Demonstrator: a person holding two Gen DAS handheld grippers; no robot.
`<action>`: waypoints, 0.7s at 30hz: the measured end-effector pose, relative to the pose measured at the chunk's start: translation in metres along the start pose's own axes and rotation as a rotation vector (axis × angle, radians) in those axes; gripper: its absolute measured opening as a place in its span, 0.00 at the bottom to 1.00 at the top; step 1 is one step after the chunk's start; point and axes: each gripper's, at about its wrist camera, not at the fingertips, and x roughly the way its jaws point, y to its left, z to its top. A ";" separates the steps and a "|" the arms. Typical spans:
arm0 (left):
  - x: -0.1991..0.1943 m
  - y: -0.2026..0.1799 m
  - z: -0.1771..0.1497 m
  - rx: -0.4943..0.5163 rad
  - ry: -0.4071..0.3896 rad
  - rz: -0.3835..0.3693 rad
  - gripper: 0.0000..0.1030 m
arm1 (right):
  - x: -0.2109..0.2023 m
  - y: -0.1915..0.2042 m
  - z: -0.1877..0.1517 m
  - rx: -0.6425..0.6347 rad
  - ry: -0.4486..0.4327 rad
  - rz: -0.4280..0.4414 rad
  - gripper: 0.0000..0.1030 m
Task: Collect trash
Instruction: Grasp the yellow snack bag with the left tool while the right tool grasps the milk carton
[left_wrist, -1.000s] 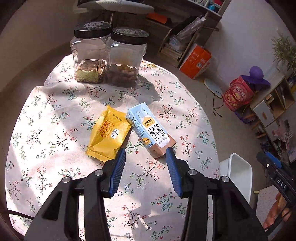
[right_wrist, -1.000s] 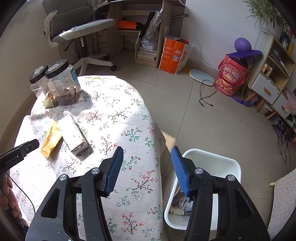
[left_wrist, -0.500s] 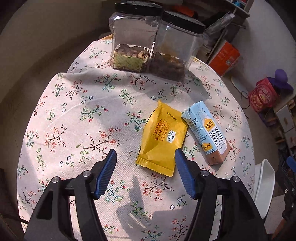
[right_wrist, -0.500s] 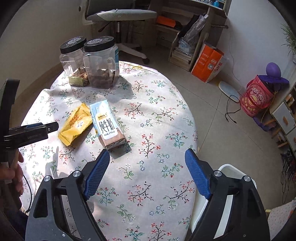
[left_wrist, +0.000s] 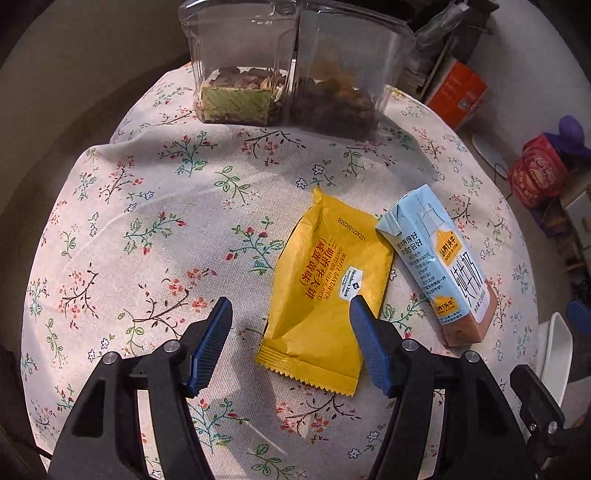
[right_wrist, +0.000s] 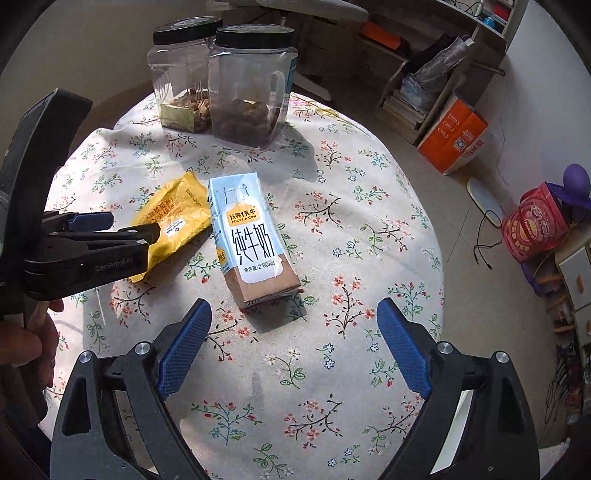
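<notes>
1. While both grippers point down at the table (right_wrist: 369, 206) with its floral cloth, the left gripper (left_wrist: 290, 314) has its fingers spread and grasps nothing. Its jaws have just been opening, but that widening has now levelled off.
2. Yellow snack wrapper (left_wrist: 328, 280): lies flat on the table. Its near half sits between the left fingers, and the right-hand fingertip (left_wrist: 360, 314) overlaps its right edge; whether that tip touches it cannot be told.
3. Milk carton (left_wrist: 439, 258): lies on its side just outside the left gripper's right-hand finger, just beside the wrapper.
4. Right gripper (right_wrist: 293, 314): its fingers are spread wide and empty, the jaws having just been opening. The carton lies just beyond the fingertips, slightly nearer the left-hand finger (right_wrist: 184, 343), and is not between them.
5. Two clear jars (right_wrist: 221, 81) with black lids stand far beyond both pairs of fingers, at the table's far edge.
</notes>
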 end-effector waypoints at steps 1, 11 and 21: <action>0.002 0.000 0.001 0.002 0.004 -0.001 0.63 | 0.004 0.001 0.000 0.001 0.004 0.001 0.85; 0.020 -0.008 -0.001 0.034 0.036 -0.007 0.69 | 0.022 0.007 0.004 0.004 0.031 0.008 0.85; 0.021 -0.029 -0.008 0.127 0.034 0.000 0.63 | 0.045 0.013 0.004 -0.018 0.072 -0.007 0.85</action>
